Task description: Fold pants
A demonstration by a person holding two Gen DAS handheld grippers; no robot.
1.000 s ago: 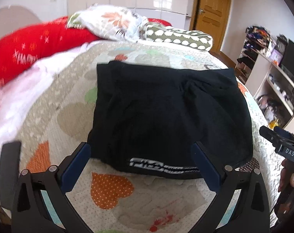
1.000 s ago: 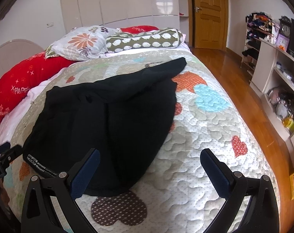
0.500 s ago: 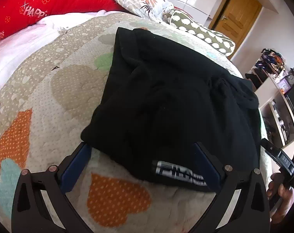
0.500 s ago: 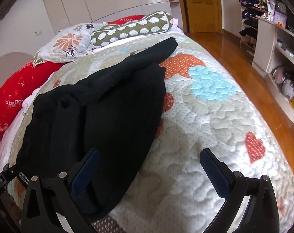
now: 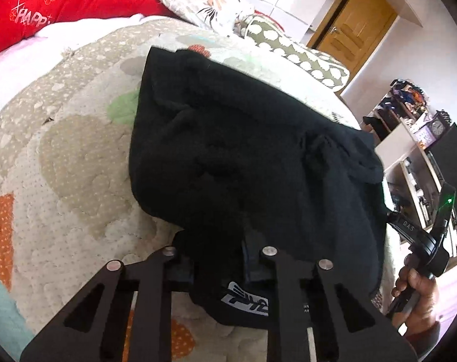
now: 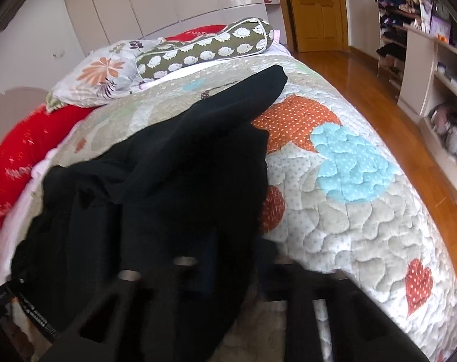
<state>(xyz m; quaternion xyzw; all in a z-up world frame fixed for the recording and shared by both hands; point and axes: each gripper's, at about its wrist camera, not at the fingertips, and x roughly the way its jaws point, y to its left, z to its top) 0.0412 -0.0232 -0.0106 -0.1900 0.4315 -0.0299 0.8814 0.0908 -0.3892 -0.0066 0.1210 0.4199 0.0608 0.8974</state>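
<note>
Both grippers sit at the near edge of the black pants (image 5: 252, 157) on the quilt (image 5: 77, 163). The left gripper (image 5: 219, 262) is closing on the hem by the logo. The right gripper (image 6: 228, 259) looks clamped on fabric too, though it's blurry.

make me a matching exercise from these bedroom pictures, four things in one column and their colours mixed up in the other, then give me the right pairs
Things:
1. pants
2. long cushion with lettering
3. bolster with hedgehog print
4. door

Colours:
A. olive green with white shapes
B. black
C. golden-brown wood
D. red

Right pairs: 1-B, 2-D, 3-A, 4-C
</note>
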